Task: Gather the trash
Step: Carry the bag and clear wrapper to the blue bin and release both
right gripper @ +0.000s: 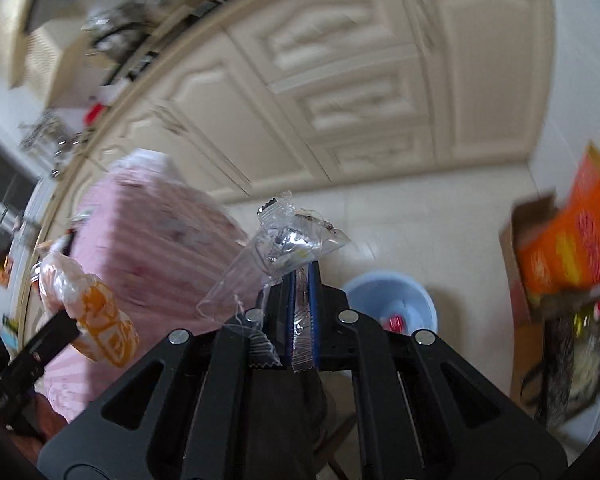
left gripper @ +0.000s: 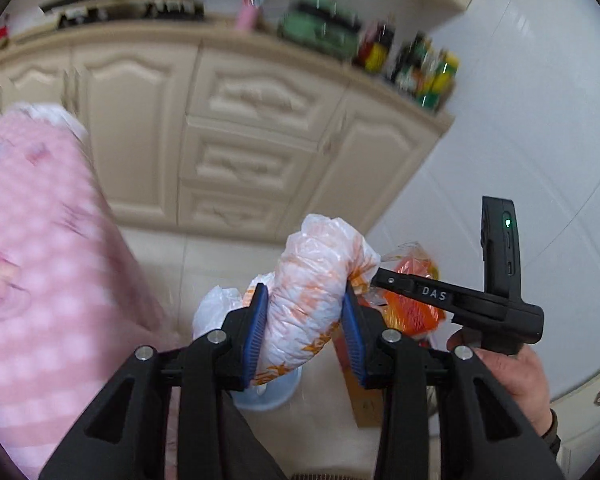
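Note:
My left gripper (left gripper: 306,322) is shut on a crumpled white plastic bag with orange print (left gripper: 312,280), squeezed between the blue pads. The right wrist view shows that bag (right gripper: 88,300) at the far left, on the other gripper's tip. My right gripper (right gripper: 302,304) is shut on several clear plastic wrappers (right gripper: 288,240) that stick up past its fingertips. Seen from the left wrist, the right gripper's black body (left gripper: 460,300) reaches in from the right, held by a hand (left gripper: 516,376). A pale blue bin (right gripper: 392,304) sits on the floor below both grippers, with a red scrap inside.
A table under a pink checked cloth (left gripper: 40,260) fills the left. Cream cabinets (left gripper: 240,128) stand behind, with bottles on the counter (left gripper: 428,72). An orange packet in a cardboard box (right gripper: 568,248) stands at the right, beside a dark bag (right gripper: 572,352). The floor is white tile (right gripper: 420,224).

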`<state>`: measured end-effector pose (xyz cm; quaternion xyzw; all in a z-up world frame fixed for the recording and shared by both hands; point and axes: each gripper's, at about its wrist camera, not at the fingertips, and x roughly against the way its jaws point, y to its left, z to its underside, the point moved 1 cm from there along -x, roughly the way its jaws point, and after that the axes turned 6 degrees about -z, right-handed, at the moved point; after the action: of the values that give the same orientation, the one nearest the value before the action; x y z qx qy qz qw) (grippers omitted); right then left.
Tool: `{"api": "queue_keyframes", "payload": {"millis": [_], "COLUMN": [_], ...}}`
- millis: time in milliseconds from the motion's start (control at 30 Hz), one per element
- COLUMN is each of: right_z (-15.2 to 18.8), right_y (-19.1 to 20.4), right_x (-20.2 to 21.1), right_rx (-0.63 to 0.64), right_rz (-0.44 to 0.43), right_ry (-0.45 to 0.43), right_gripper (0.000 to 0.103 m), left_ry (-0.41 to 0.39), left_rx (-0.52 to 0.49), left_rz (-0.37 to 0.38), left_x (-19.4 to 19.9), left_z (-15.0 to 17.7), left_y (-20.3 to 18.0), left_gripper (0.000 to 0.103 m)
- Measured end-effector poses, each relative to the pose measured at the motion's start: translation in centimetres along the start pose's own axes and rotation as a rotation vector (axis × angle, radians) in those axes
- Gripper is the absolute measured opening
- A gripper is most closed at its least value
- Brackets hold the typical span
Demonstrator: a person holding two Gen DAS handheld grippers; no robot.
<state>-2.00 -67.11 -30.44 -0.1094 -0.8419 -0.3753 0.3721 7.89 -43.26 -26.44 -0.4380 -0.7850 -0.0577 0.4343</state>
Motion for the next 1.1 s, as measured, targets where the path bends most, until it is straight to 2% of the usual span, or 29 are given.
{"api": "queue_keyframes", "payload": {"millis": [100, 300, 433, 500, 567, 600, 633, 667, 800, 1100], "right_z": [1.4, 3.8, 4.7, 4.8, 4.8, 4.8, 4.8, 4.8, 4.4, 3.7], "right_y": [-3.9, -8.9, -10.6, -11.1, -11.6, -11.8, -11.9, -11.9, -11.3, -10.0], "right_x": [-3.4, -8.6, -11.3, -12.4, -12.9, -12.8, -12.6, -12.7, -12.2, -10.2], "right_rx": [-0.084, -0.199, -0.257, -0.28, -0.305, -0.315, -0.32, -0.325, -0.306, -0.282], "right_rz": [0.013, 0.024, 0.005, -0.005, 0.01, 0.02, 0.014, 0.005, 0.011, 0.045], "right_ry": [0.073, 0.185, 0.234, 0.258, 0.258, 0.243, 0.229, 0.228, 0.214, 0.17], "right_gripper": [0.007, 0.007, 0.01, 0.01, 0.05, 0.086, 0.088, 0.088, 0.096, 0.097], "left_ry": [0.086, 0.238, 0.321, 0.342, 0.384, 0.4, 0.402, 0.396, 0.378, 0.303], "left_rx": [0.003, 0.047, 0.07, 0.086, 0.102, 0.108, 0.111, 0.106, 0.086, 0.022], "left_rz": [-0.006, -0.035, -0.05, -0.059, -0.051, -0.055, -0.077, -0.098, -0.132, -0.177], "left_x": [-4.7, -13.1, -17.2, -18.3, -19.5, -19.9, -20.0, -20.1, -19.5, -16.4], "left_z": [1.2, 4.0, 5.1, 5.0, 4.9, 4.8, 4.7, 4.6, 4.6, 3.8], "left_y": [-0.6, 0.7, 2.1, 2.8, 3.4, 3.6, 3.9, 3.9, 4.0, 2.9], "left_gripper": [0.035, 0.035, 0.035, 0.039, 0.051, 0.057, 0.07, 0.077, 0.082, 0.087]}}
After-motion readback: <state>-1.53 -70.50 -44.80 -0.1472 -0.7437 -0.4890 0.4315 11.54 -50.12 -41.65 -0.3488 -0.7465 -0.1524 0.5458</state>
